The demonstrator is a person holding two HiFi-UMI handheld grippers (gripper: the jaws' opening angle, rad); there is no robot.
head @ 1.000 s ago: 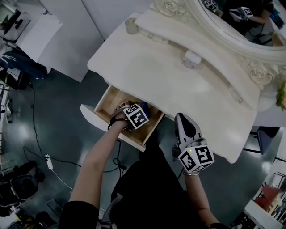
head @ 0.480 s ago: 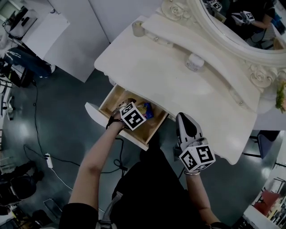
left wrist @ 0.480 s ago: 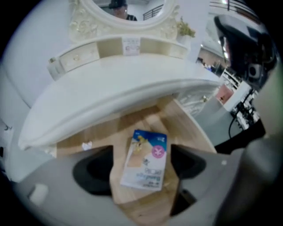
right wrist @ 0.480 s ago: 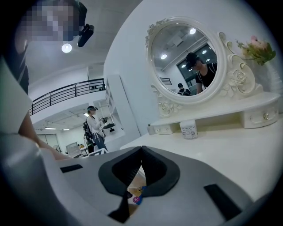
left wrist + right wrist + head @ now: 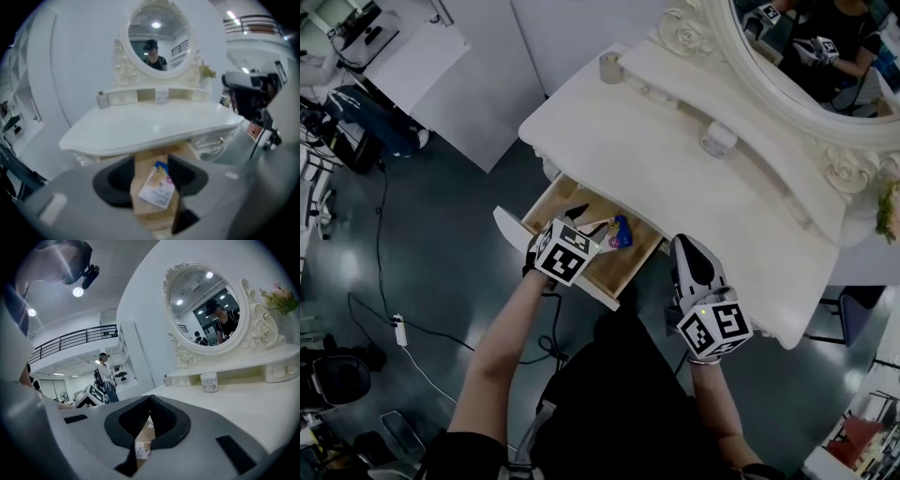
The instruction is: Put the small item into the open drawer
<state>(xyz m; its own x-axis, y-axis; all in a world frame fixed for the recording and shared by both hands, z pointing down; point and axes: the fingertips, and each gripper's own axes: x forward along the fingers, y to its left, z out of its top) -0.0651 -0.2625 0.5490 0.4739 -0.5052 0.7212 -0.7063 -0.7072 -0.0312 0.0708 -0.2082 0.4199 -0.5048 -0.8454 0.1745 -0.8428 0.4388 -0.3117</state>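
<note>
small item point(image 5: 158, 186), a flat printed packet, lies on the wooden floor of the open drawer point(image 5: 567, 202), below and beyond the left gripper point(image 5: 151, 159). it shows through the gap between the jaws, nearer the right-hand one, but neither pad touches it. those jaws stand about half open and have just been closing on nothing, so the release looks done and the drop-off step seems to be at its end. the next move likely only calls for drawing this gripper clear of the drawer without clipping its front wall or the edge of the dressing table point(image 5: 675, 169) above. the packet's long axis runs from the near left of the jaws to the far right, with its blue end pointing away toward the table; it seems to lie flat, though blur makes that unsure. the right gripper point(image 5: 150, 397) hangs beside the drawer, jaw tips together and holding nothing.
</note>
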